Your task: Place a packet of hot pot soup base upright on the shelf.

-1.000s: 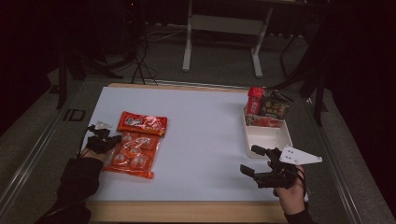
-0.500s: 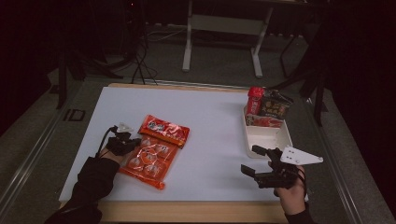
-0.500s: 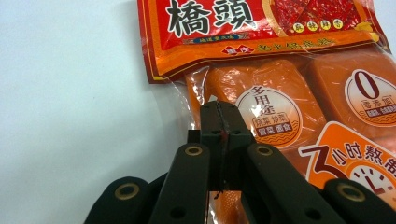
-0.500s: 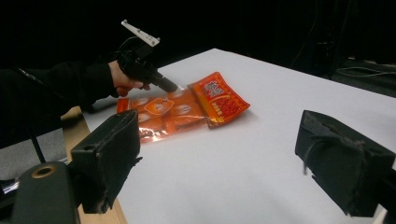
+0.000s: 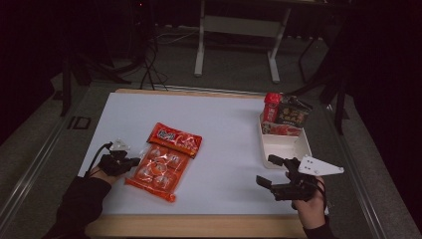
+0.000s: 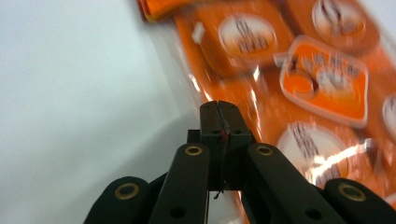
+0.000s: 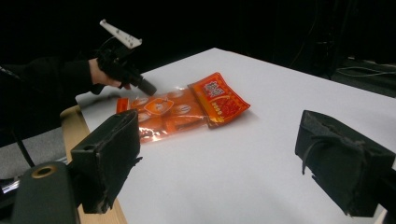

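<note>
jaws of the left gripper (image 6: 219, 109) are pressed together, and the clear edge of the orange snack bag (image 6: 299, 88) appears pinched between them, though the film is too blurred to be sure. from the high view this gripper (image 5: 133, 162) sits at the left edge of the bag (image 5: 164, 164), low over the white table (image 5: 224, 124), held by a hand in a dark sleeve (image 5: 79, 204). the bag lies flat and tilted, its red printed header (image 5: 175, 138) pointing up and to the right, round orange-wrapped pieces showing through the clear part.

the right gripper (image 5: 271, 172) hovers near the front right of the table with its jaws spread wide and nothing between them; in its own view the two black pads (image 7: 109, 154) stand well apart, framing the bag (image 7: 182, 109) and the other gripper (image 7: 147, 87) farther off.

a white tray (image 5: 283, 147) sits just beyond the right gripper. at its far end stand a red canister (image 5: 272, 106), a dark packet (image 5: 293, 112) and a red packet (image 5: 281, 129).
</note>
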